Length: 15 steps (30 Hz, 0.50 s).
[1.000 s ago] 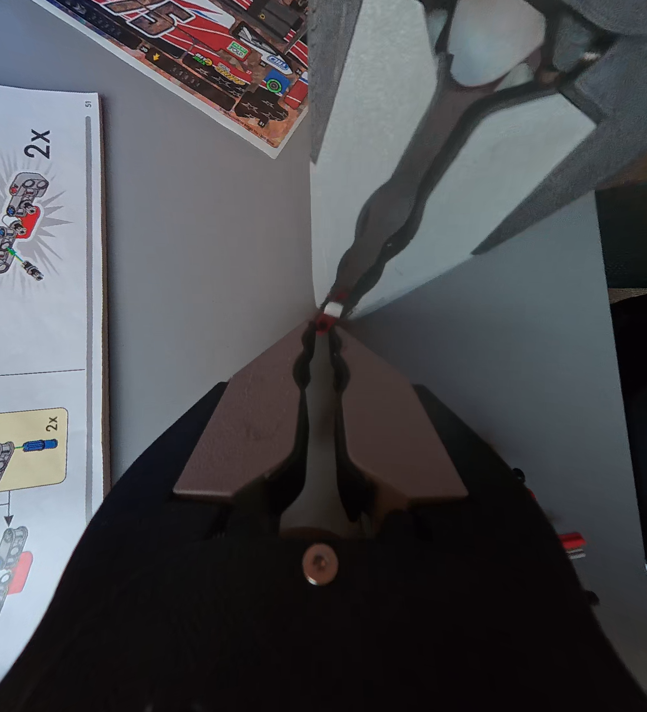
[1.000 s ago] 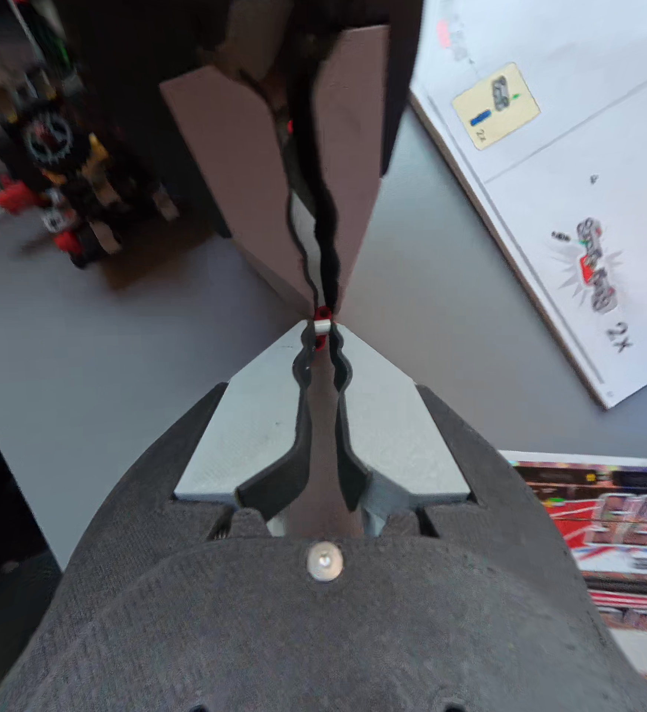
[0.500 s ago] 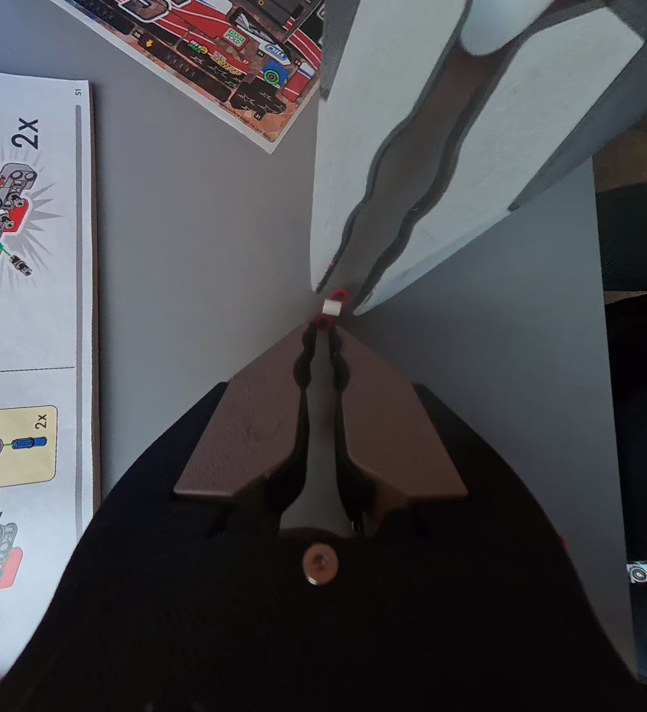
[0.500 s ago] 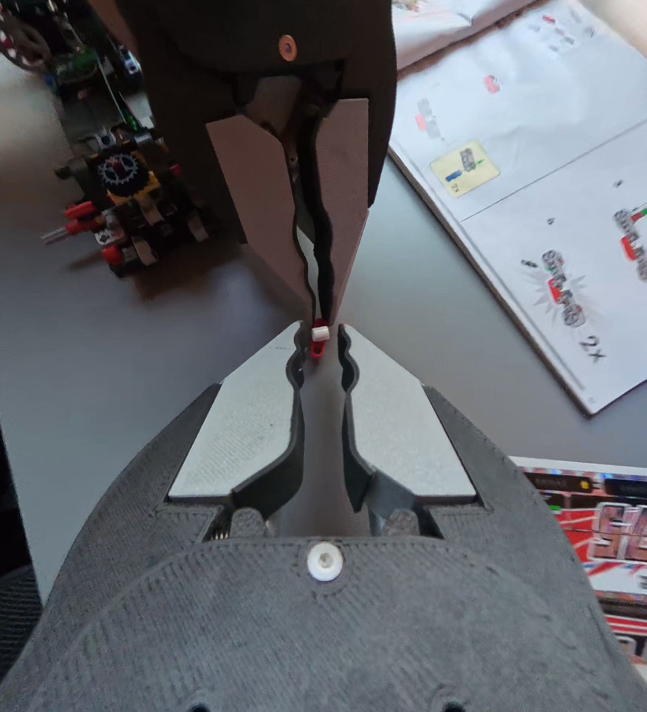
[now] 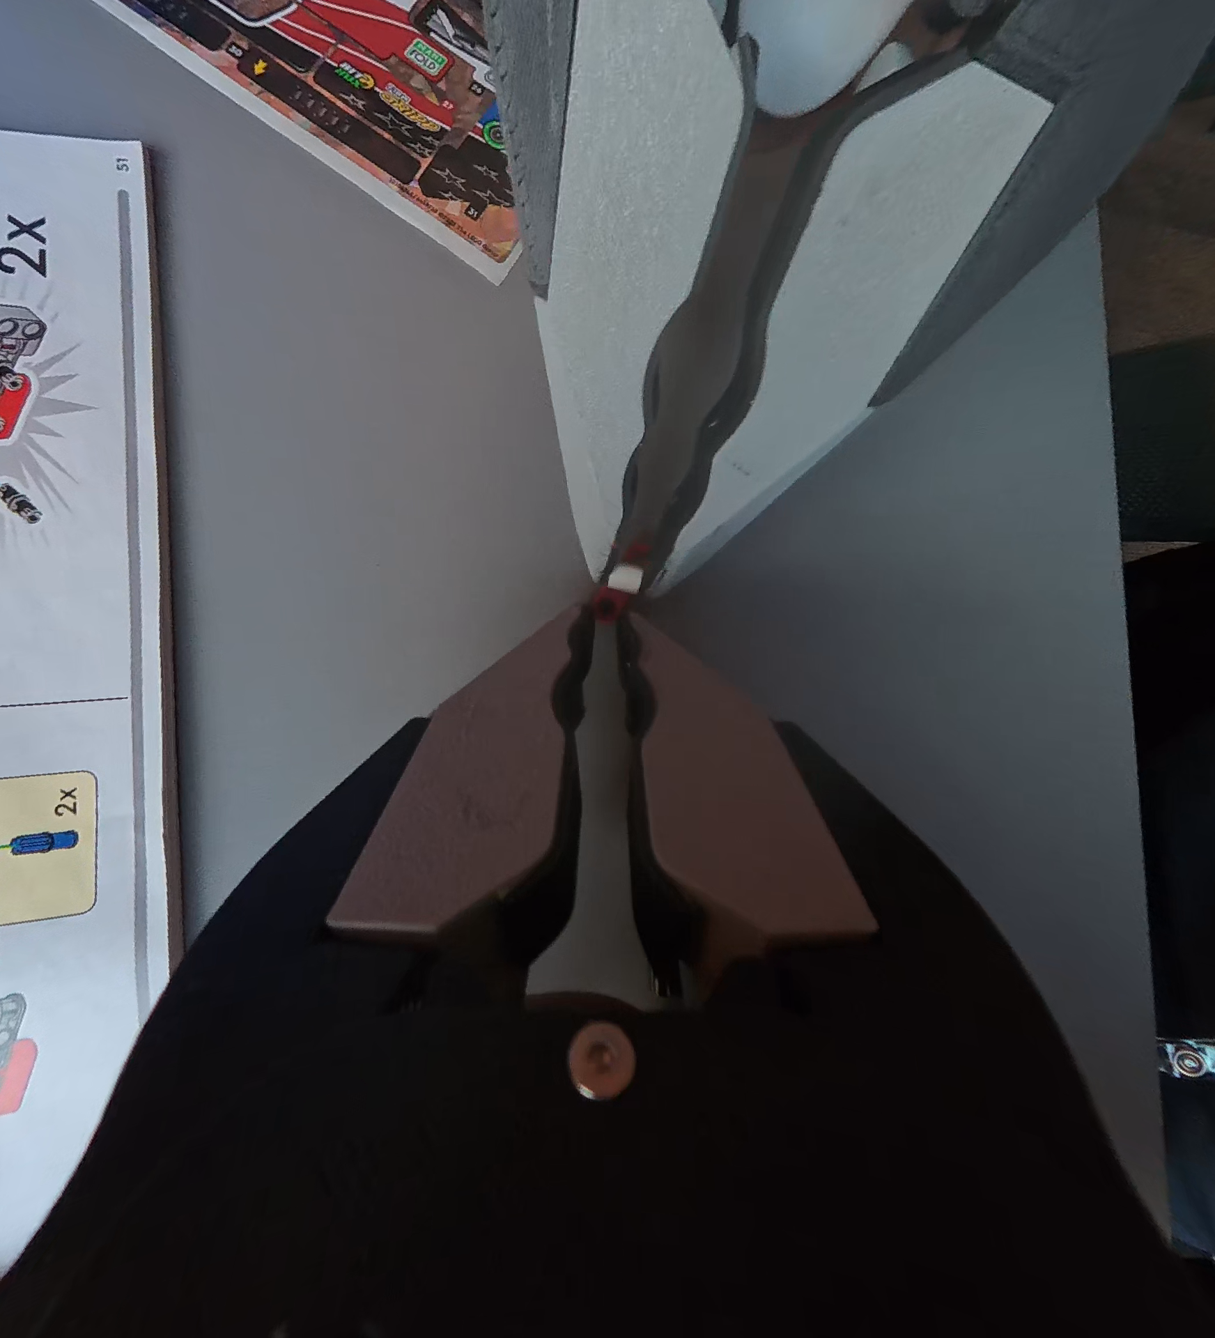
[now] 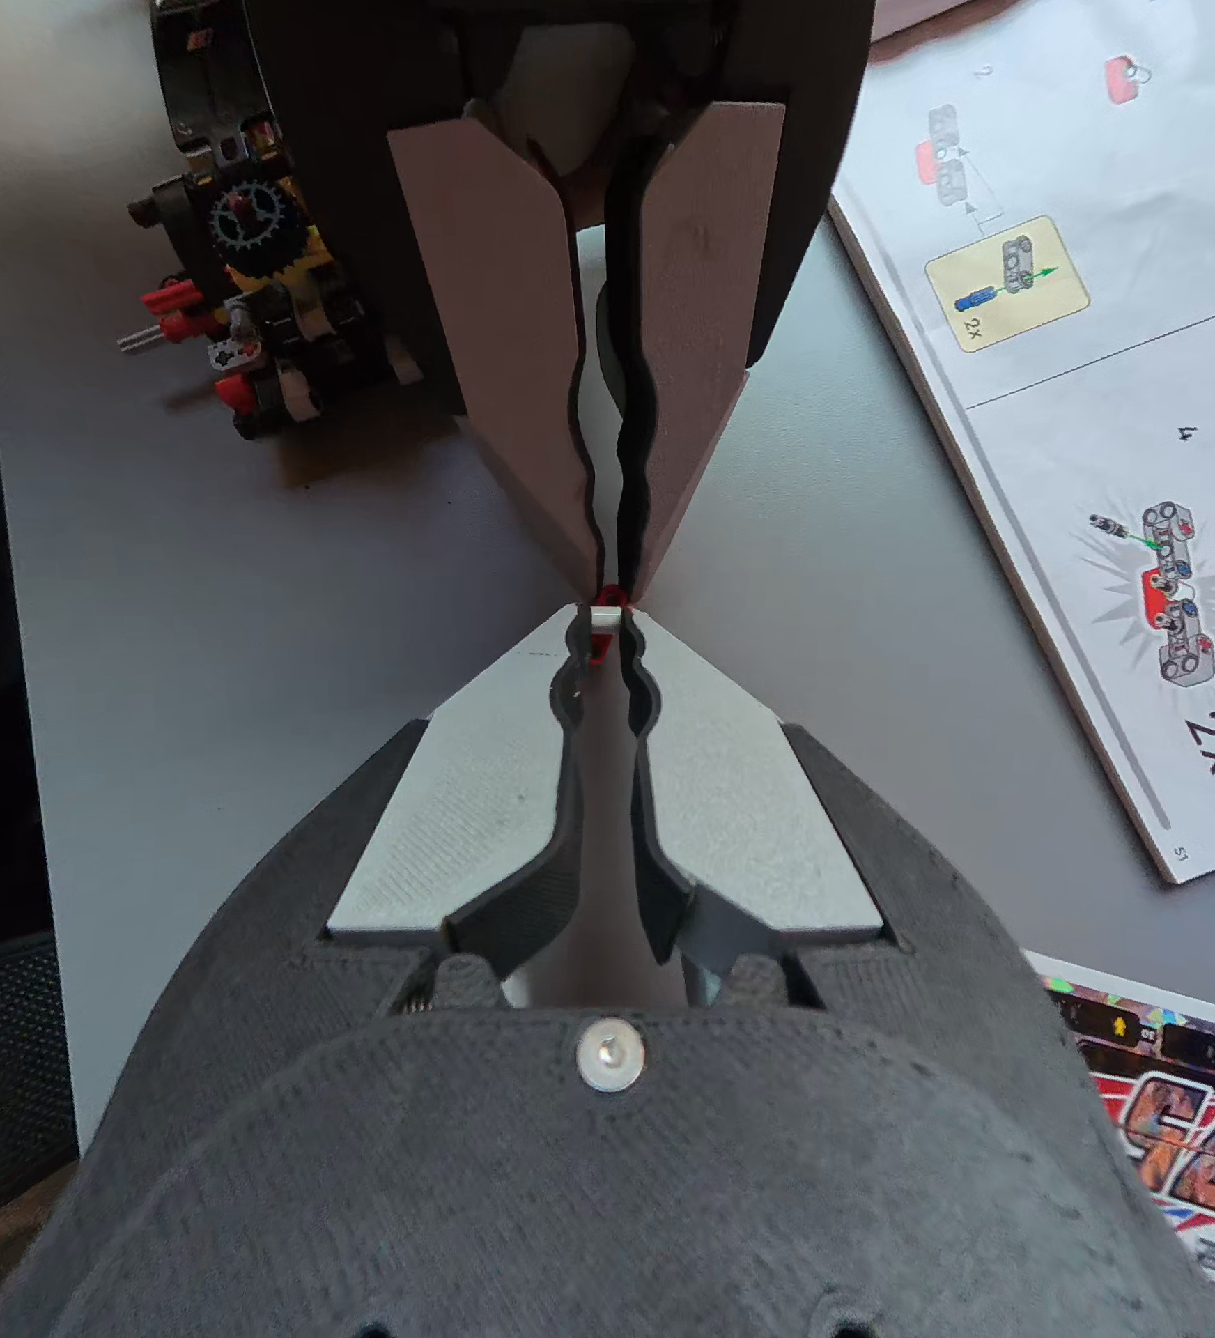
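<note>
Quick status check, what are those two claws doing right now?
Left gripper shut on red piece. Right gripper shut on white piece. Tips meet above grey table. Nothing between them.

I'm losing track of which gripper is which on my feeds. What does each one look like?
The left gripper has flat brown wedge-shaped fingers with wavy black pads, on a black body with a coppery screw. The right gripper has pale grey fingers with the same wavy dark pads, on a dark grey ribbed body with a silver screw. No cables or sleeves show.

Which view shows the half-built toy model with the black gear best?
The right wrist view: the toy model stands on the grey table at upper left, beside the left gripper. The left wrist view shows none of it.
</note>
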Tool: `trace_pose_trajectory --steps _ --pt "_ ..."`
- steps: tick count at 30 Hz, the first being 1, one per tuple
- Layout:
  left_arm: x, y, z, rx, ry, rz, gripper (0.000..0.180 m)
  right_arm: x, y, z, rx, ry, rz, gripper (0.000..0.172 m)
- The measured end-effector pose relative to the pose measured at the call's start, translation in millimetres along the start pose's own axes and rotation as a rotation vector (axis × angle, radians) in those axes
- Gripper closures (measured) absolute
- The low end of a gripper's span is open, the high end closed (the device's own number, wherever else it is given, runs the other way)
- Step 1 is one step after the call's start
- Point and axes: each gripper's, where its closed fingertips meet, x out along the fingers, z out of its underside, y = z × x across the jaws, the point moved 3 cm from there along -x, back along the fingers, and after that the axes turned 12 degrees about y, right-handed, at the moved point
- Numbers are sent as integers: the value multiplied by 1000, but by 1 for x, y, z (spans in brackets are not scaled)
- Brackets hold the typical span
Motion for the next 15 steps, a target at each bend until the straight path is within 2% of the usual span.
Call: trace_pose_trajectory --steps 8,15 --pt "0 2 0 -42 23 -78 178 -1 -1 3 223 109 163 167" --pt "0 3 0 28 -30 -142 177 1 -8 2 173 105 404 167"
